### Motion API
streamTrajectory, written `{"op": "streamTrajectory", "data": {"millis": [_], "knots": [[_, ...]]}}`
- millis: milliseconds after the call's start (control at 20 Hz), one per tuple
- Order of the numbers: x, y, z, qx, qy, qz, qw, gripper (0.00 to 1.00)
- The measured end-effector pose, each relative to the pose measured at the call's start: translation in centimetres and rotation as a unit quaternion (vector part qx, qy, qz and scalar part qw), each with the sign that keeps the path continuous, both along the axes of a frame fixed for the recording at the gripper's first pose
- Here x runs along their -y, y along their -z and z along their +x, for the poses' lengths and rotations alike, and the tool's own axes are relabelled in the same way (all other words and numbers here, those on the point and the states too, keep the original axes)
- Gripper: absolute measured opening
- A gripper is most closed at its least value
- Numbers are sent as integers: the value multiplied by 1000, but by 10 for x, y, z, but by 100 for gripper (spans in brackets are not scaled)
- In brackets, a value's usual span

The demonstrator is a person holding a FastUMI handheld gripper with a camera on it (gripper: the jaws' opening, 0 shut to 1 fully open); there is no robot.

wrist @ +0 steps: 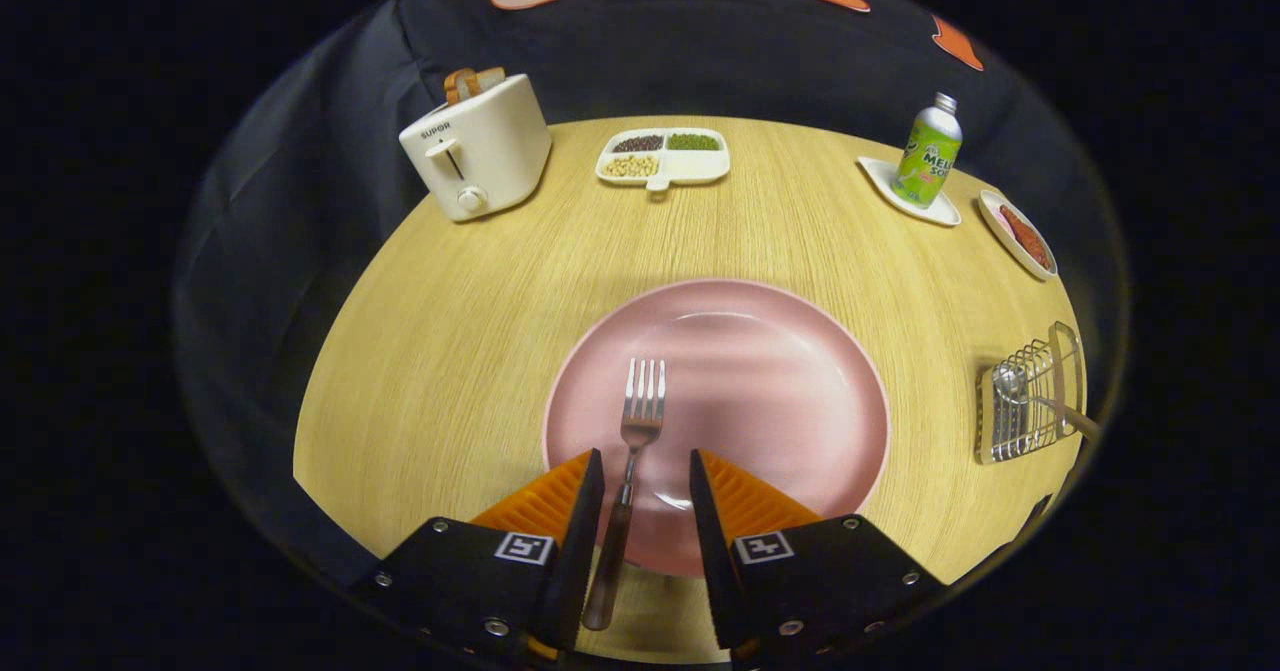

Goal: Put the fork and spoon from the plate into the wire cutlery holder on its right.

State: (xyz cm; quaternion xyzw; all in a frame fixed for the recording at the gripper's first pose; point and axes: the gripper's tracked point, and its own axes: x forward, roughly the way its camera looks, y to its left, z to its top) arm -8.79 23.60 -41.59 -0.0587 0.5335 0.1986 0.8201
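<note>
A metal fork (636, 431) with a dark handle lies on the pink plate (790, 401), tines pointing away from me. Its handle runs back between the fingers of my gripper (646, 471), closer to the left finger. The gripper is open and neither finger presses on the fork. To the right of the plate stands the wire cutlery holder (1030, 396), and the spoon (1012, 383) rests in it with its handle sticking out toward the table edge.
On the round wooden table, a cream toaster (478, 146) stands at the far left and a divided dish of beans (664, 156) at the far middle. A green bottle (928, 151) on a white coaster and a small dish of food (1020, 235) sit far right.
</note>
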Motion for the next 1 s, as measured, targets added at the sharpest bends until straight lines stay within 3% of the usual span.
{"op": "streamTrajectory", "data": {"millis": [400, 700, 1000], "knots": [[2, 24, -23, -110, -3, -21, 994, 10], [29, -3, -14, -102, 2, -13, 995, 6], [95, -45, 16, -47, 52, -7, 997, 6]]}}
